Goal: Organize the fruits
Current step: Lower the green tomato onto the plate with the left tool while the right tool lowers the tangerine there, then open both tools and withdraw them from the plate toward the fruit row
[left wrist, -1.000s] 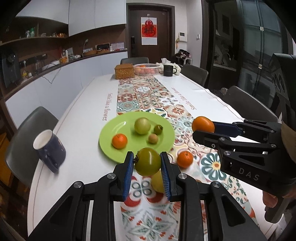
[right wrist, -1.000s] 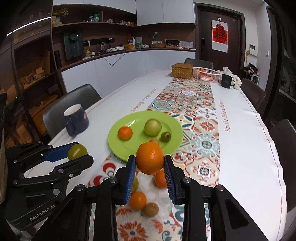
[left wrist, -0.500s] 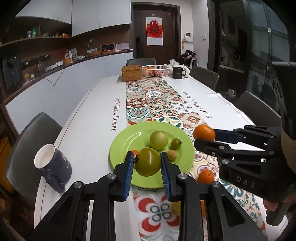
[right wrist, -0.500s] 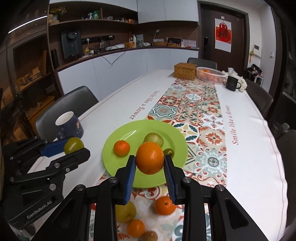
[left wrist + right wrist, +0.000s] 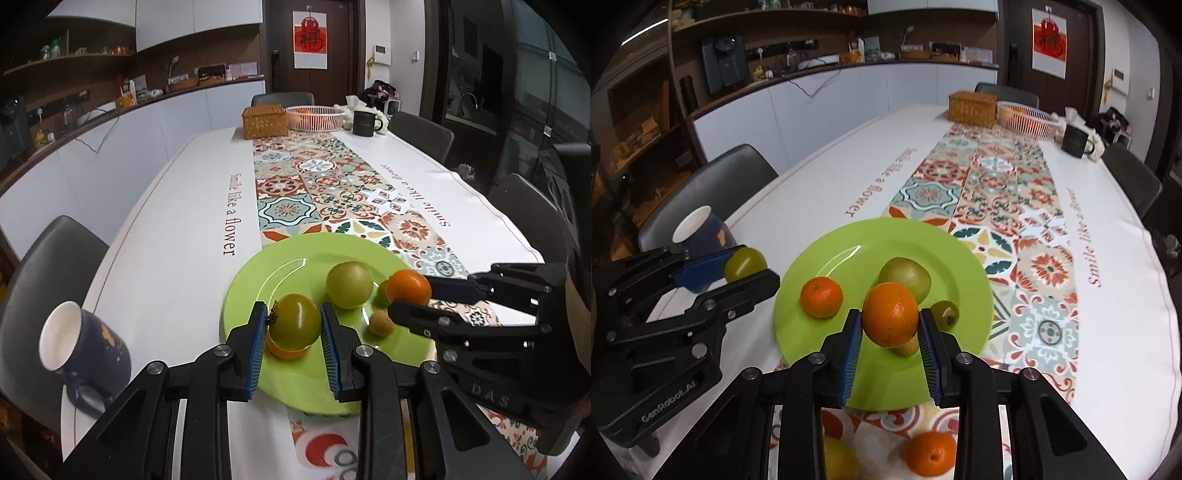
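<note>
On the long tabletop sits a green plate. The left claw, clamped on a green tomato, hangs above its near rim; the right claw, gripping an orange, hangs likewise.

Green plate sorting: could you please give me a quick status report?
Left hand-held gripper shut on green tomato. Right hand-held gripper shut on orange. Both over green plate; fruit on it crowds the drop spots.
</note>
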